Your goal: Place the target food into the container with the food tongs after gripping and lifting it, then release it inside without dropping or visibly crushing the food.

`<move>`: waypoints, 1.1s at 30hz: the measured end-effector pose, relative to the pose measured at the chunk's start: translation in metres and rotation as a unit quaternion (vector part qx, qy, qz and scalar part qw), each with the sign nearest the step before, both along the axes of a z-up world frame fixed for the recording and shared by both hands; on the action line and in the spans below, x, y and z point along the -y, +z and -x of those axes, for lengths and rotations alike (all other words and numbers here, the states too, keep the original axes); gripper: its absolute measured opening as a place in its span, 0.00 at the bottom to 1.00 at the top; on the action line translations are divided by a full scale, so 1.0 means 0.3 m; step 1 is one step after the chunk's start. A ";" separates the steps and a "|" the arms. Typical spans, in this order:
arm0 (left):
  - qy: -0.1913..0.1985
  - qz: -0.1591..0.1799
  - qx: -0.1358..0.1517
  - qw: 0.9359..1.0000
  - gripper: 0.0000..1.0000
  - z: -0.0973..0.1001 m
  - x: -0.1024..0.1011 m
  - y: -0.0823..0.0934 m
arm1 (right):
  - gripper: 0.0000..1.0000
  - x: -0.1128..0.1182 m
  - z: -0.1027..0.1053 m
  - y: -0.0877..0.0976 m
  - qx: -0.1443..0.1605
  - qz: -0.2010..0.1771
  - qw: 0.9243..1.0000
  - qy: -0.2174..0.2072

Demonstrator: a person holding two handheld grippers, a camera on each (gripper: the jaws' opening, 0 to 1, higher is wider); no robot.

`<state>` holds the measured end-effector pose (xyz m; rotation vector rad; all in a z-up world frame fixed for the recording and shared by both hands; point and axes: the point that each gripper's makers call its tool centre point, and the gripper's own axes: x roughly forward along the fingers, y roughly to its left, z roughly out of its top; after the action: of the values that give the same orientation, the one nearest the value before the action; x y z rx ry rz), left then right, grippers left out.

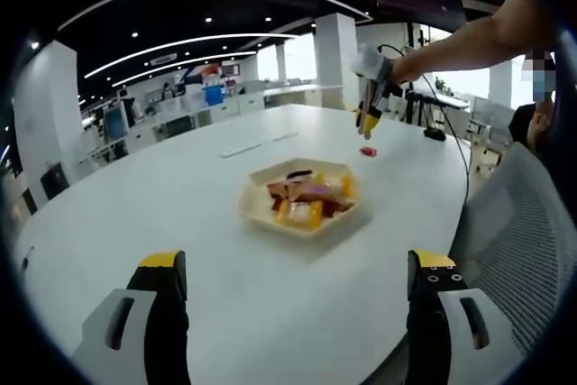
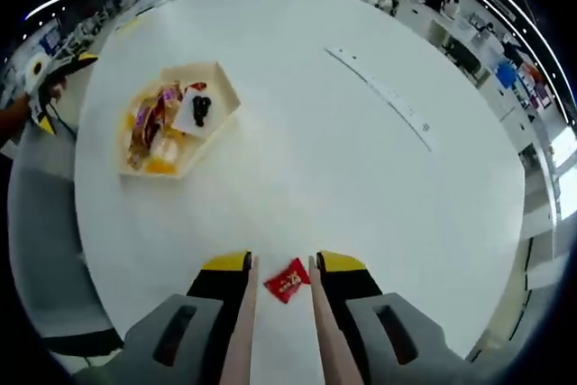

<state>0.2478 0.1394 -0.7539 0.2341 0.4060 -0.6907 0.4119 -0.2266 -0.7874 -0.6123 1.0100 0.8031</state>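
Note:
A small red wrapped candy (image 2: pixel 287 280) lies on the white round table (image 2: pixel 315 160), between the two beige arms of the food tongs (image 2: pixel 242 331). My right gripper (image 2: pixel 284 263) holds those tongs in its yellow-tipped jaws, and the tongs stand apart on either side of the candy. From the left gripper view, the right gripper (image 1: pixel 368 119) hangs just over the red candy (image 1: pixel 368 151), held by a person's hand. The cream hexagonal tray (image 1: pixel 255 212) (image 2: pixel 225 78) contains several wrapped snacks. My left gripper (image 1: pixel 297 268) is open over bare table, short of the tray.
A grey mesh chair (image 1: pixel 532 241) stands at the table's right edge. A black cable (image 1: pixel 453 146) runs across the far side of the table. Thin white strips (image 1: pixel 242 151) (image 2: pixel 397 101) lie flat beyond the tray. The office beyond holds desks and pillars.

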 end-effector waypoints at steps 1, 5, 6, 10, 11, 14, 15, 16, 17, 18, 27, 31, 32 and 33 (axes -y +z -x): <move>0.000 0.000 0.000 1.000 0.99 0.000 0.000 0.000 | 0.28 0.002 0.001 -0.002 0.000 0.000 1.000 0.000; 0.002 0.000 0.002 1.000 0.99 -0.002 -0.004 0.001 | 0.28 0.025 0.002 -0.021 0.002 0.012 1.000 0.015; 0.002 0.001 0.003 1.000 0.99 -0.002 -0.003 0.003 | 0.28 0.026 0.002 -0.022 0.003 0.013 1.000 0.016; -0.002 0.000 0.000 1.000 0.99 0.000 0.002 -0.002 | 0.28 0.048 -0.007 -0.043 0.011 0.022 1.000 0.016; -0.002 0.000 -0.001 1.000 0.99 0.000 0.003 -0.002 | 0.28 0.045 -0.007 -0.046 0.010 0.014 1.000 0.010; -0.004 -0.003 -0.003 1.000 0.99 0.001 0.004 -0.008 | 0.28 0.052 -0.012 -0.071 0.003 0.009 1.000 0.001; -0.004 -0.003 -0.004 1.000 0.99 0.002 0.005 -0.009 | 0.28 0.053 -0.013 -0.077 0.001 0.007 1.000 -0.001; -0.005 -0.004 -0.005 1.000 0.99 0.002 0.006 -0.010 | 0.28 0.054 -0.012 -0.082 0.000 0.007 1.000 -0.004; -0.006 -0.004 -0.005 1.000 0.99 0.002 0.006 -0.011 | 0.28 0.057 -0.011 -0.090 -0.002 0.007 1.000 -0.008; -0.006 -0.005 -0.006 1.000 0.99 0.003 0.007 -0.013 | 0.28 0.060 -0.009 -0.098 -0.005 0.007 1.000 -0.011; -0.015 -0.014 -0.016 1.000 0.99 0.011 0.015 -0.033 | 0.26 0.053 0.009 -0.168 -0.026 0.007 0.999 -0.022; -0.017 -0.013 -0.020 1.000 0.99 0.013 0.018 -0.036 | 0.23 0.050 0.006 -0.175 -0.035 0.022 0.999 -0.015; -0.017 -0.014 -0.020 1.000 0.99 0.014 0.019 -0.037 | 0.22 0.047 0.007 -0.174 -0.037 0.023 0.999 -0.017; -0.018 -0.016 -0.020 1.000 0.99 0.015 0.019 -0.039 | 0.21 0.045 0.009 -0.176 -0.039 0.025 0.999 -0.021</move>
<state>0.2435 0.1338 -0.7656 0.2580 0.4529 -0.7255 0.4094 -0.2400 -0.8400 -0.6032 1.1139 0.7721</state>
